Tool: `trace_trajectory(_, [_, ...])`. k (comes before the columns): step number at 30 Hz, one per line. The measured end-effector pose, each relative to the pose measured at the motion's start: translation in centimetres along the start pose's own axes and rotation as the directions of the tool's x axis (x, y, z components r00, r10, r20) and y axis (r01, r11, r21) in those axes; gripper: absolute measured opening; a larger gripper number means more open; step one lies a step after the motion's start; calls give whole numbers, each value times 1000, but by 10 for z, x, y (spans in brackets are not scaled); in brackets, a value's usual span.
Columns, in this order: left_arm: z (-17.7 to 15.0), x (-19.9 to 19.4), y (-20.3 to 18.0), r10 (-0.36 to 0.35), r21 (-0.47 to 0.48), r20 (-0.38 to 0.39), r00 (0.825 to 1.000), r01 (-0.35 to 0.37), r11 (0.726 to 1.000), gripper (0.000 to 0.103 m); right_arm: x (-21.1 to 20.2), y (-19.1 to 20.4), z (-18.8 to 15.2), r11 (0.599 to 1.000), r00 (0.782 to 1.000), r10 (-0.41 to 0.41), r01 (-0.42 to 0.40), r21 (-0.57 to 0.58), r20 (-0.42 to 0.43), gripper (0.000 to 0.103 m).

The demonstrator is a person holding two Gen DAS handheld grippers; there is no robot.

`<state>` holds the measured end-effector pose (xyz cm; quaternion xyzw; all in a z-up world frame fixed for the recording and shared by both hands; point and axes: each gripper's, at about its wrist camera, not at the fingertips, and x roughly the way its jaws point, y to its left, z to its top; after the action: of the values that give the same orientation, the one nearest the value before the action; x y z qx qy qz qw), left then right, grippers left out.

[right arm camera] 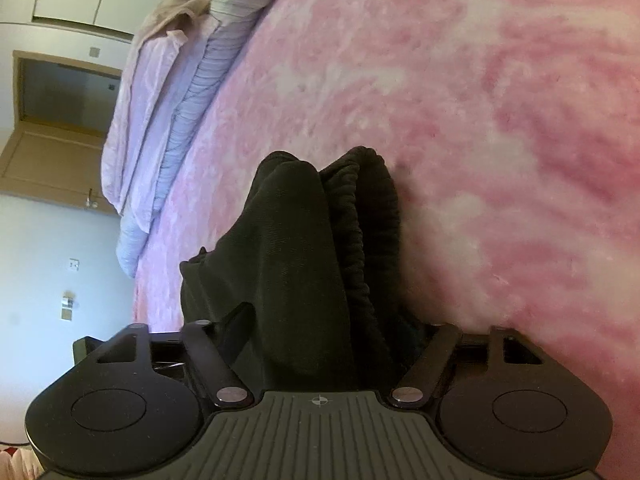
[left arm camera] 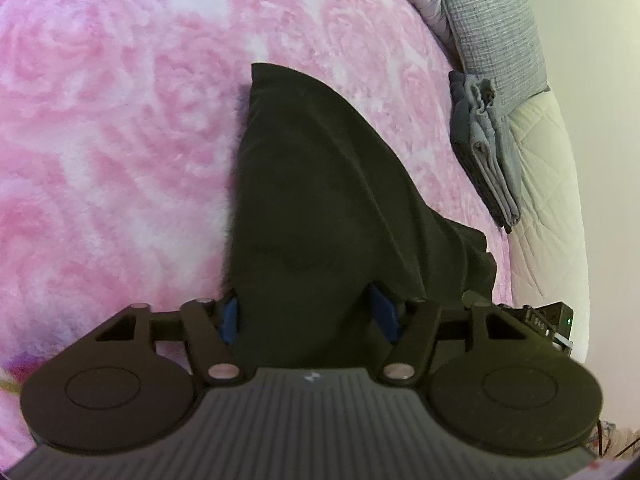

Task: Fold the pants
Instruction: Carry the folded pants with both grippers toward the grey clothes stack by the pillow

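Note:
Black pants point(left arm camera: 312, 184) lie on the pink rose-patterned blanket point(left arm camera: 120, 120), running away from the camera to a squared far corner. My left gripper point(left arm camera: 306, 312) is shut on their near end: dark cloth fills the gap between the blue pads point(left arm camera: 230, 316). In the right wrist view the pants point(right arm camera: 304, 248) show a gathered elastic waistband point(right arm camera: 356, 220), bunched upward. My right gripper point(right arm camera: 332, 332) is shut on that bunch. Its fingertips are hidden under the cloth. The blanket point(right arm camera: 480, 120) spreads out beyond.
A folded grey garment stack point(left arm camera: 486, 152) and a grey pillow point(left arm camera: 492, 28) sit at the bed's right edge beside the white quilted mattress point(left arm camera: 548, 184). Striped bedding point(right arm camera: 208, 64) and lilac cloth point(right arm camera: 136, 112) line the other edge, with a doorway point(right arm camera: 60, 92) behind.

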<state>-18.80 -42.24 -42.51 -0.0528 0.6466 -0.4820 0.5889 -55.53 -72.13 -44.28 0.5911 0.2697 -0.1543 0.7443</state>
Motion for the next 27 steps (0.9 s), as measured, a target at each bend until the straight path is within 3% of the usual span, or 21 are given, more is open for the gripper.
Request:
trace_trajectory(3, [-6,-9,-16,0,34,32,999,-1,999,37,-8,2,-3,1000,1000,1,-1,26,4,49])
trace_trajectory(6, [-7,-24,-32,-58,72,72,996,53,996,34,-21,1,-3,999,1000,-10,10,32,2,47])
trace_trajectory(8, [-6,-24,-36,-66,92,73,995,59,994,34,-26,-6,-4,998,1000,-10,9,65,4,47])
trace_trajectory(11, [-3,-3,-20,4,64,28,1000,-5,998,42,-18,-4,0,997,1000,-20,21,77,-5,51])
trace_trajectory(14, [1,8,2,-58,5,18,998,57,998,50,-12,-4,3,997,1000,-27,27,69,-12,52])
trace_trajectory(17, [0,11,1,-63,31,23,998,63,998,48,-12,-7,-1,997,1000,-15,14,77,14,53])
trace_trajectory(19, [-2,11,-11,-38,43,34,999,36,998,45,-13,-2,-5,997,998,-39,36,73,39,51])
trace_trajectory(21, [-3,5,-32,-2,107,54,999,-4,994,33,-17,4,-8,994,995,-79,74,86,56,45])
trace_trajectory(23, [-3,-9,-51,-13,131,88,996,1,991,28,-23,17,-8,992,991,-121,118,54,64,40])
trace_trajectory(27, [-5,-31,-99,-20,216,122,992,-7,976,26,-46,27,-1,990,988,-124,117,79,96,35])
